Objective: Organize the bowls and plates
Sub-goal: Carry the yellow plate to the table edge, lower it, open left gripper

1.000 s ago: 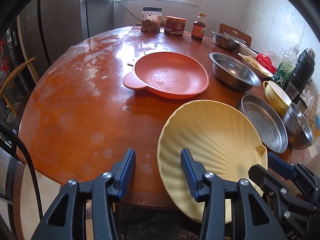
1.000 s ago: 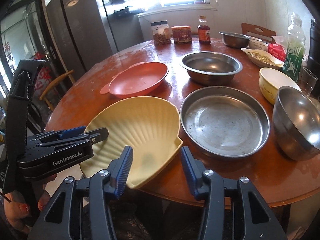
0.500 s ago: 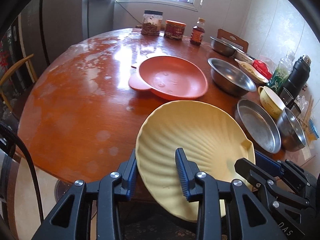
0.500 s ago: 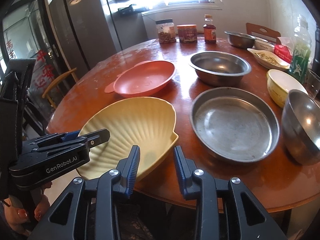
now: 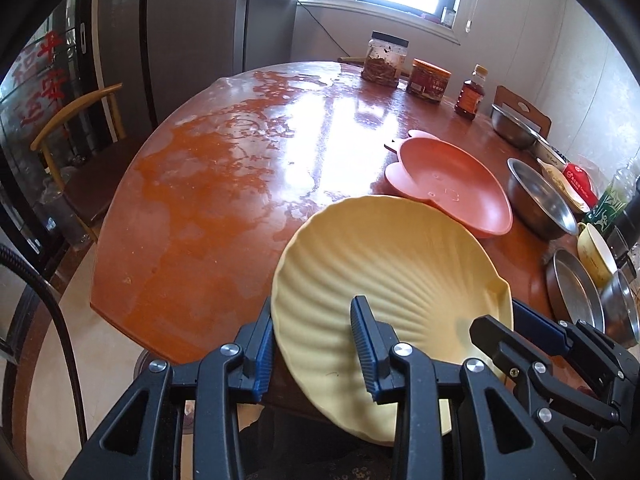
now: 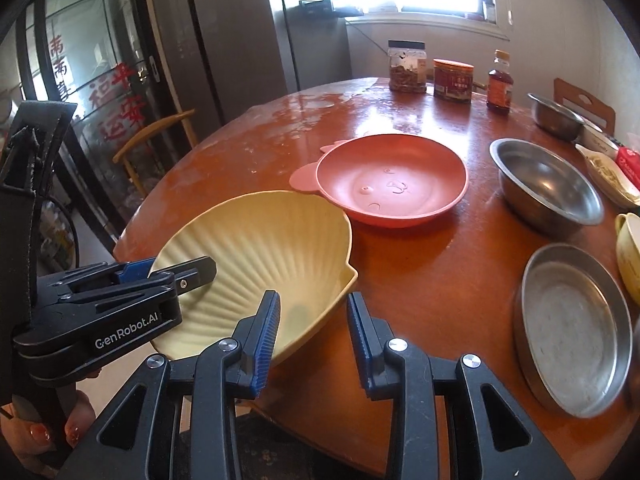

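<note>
Left tool [image 5: 312, 344] and right tool [image 6: 313, 334] each clamp opposite rims of the yellow shell plate [image 5: 384, 280], tilted over the desk [image 5: 224, 200] edge.

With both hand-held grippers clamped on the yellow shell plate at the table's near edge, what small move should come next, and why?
Probably carry the yellow shell plate a little forward and set it into the pink plate. The left hand-held gripper and right hand-held gripper each pinch its near rim, it overhangs the table edge, and its far rim already reaches the pink plate, the nearest plate of similar width.
</note>
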A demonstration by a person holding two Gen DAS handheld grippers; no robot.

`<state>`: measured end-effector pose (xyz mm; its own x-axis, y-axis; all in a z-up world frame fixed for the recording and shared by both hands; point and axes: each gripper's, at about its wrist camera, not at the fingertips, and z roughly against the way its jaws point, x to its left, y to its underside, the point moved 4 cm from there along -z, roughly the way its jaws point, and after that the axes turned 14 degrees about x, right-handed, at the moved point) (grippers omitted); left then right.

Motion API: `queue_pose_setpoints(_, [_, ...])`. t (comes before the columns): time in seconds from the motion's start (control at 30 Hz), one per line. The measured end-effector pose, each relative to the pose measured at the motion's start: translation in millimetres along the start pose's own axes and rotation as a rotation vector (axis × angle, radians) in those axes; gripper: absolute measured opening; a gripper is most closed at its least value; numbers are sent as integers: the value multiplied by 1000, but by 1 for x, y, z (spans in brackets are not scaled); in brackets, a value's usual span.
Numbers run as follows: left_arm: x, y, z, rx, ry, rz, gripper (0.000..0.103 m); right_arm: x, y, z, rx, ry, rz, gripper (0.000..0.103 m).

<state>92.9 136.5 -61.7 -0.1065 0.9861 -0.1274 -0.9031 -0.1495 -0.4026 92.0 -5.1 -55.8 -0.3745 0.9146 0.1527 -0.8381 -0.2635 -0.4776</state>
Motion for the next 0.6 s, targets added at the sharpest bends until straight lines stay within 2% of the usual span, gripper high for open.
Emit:
queue_pose_setpoints(0.37, [-12, -8, -6, -2, -9, -32, 37, -11, 3, -2, -6, -17, -46, 36])
queue_pose_setpoints(0.43, [-12, -7, -5, -2, -5, -30, 37, -13, 4, -1, -4, -36, -57, 42])
queue_pose_setpoints(0.53, [-12, -7, -4, -2, -18, -29, 40, -18, 6, 4, -14, -47, -75, 44])
queue_pose_setpoints(0.6, [-13, -7, -2, -13, -43, -30, 46, -20, 8, 7, -20, -49, -84, 46])
